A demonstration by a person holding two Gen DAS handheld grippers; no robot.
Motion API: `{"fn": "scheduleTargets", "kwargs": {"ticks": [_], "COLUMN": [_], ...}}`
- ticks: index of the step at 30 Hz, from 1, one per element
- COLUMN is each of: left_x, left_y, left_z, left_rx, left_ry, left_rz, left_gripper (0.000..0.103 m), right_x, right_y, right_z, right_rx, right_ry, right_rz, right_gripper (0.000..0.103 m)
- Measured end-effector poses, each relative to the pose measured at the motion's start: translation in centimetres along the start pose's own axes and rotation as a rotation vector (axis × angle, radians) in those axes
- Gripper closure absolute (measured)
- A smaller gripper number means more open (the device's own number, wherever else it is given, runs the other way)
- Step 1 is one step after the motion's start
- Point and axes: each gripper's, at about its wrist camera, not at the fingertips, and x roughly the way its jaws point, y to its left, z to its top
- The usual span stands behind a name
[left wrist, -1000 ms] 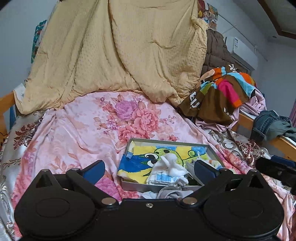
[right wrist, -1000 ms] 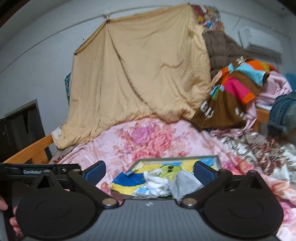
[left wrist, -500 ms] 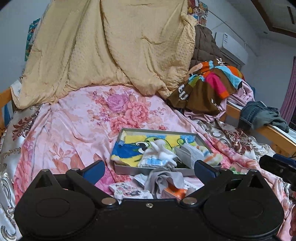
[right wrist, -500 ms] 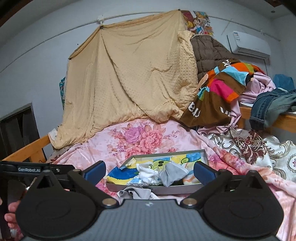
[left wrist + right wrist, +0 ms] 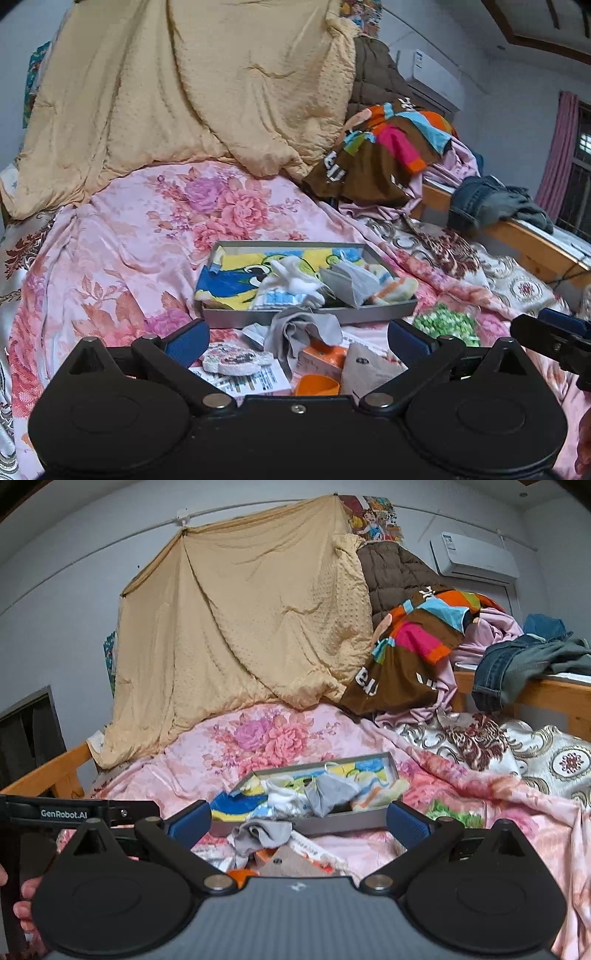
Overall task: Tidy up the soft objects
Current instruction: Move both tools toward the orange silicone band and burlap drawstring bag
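The bed [image 5: 122, 254], under a pink floral cover, carries everything. A tan quilt [image 5: 192, 85] hangs behind its far edge, with a heap of bright clothes [image 5: 391, 151] toward the far right corner.

Near the middle of the bed lies a shallow grey tray [image 5: 310, 316], already holding a cartoon-print cloth [image 5: 236, 280], a white sock [image 5: 295, 282], a grey cloth piece [image 5: 351, 282] and a striped sock [image 5: 397, 288].

Just short of the tray's near wall, on the cover, a loose pile waits: a crumpled grey sock [image 5: 303, 328] draped over an orange box [image 5: 319, 356], with a printed round pad [image 5: 236, 360] beside it and a green patterned cloth [image 5: 445, 323] toward the right.

The left gripper [image 5: 297, 338] hovers over this pile, jaws spread wide and holding nothing. The right gripper [image 5: 297, 821] hangs beside it, likewise spread and empty.

The grey sock looks the likely next item. It should be light and limp, sagging wherever unsupported (it may drag a neighbour along), so a pinch on its bunched, raised fold seems better than on a thin trailing edge.
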Motion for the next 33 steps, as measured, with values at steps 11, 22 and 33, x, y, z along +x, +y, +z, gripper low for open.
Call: {"fn": "scheduleTargets", "kwargs": {"ticks": [11,22,33], "left_x": [-0.3,1.4,2.7], "left_y": [0.3,0.7,0.6], "left_z": [-4.1,-6.9,-7.8], "left_rx": [0.100,0.140,0.210], "left_ry": [0.017,0.085,0.127], "left_rz": [-0.037,-0.047,-0.012], "left_gripper": [0.001,0.001,0.001], "right_x": [-0.1,1.1,2.7], "right_y": [0.7,1.0,0.9], "right_z": [-2.4,-3.9,-5.1], "right_rx": [0.007,-0.009,-0.009], "right_ry": [0.071,0.150,0.257], "right_rz": [-0.027,-0.041,-0.038], "right_gripper": [0.000,0.000,0.000]}}
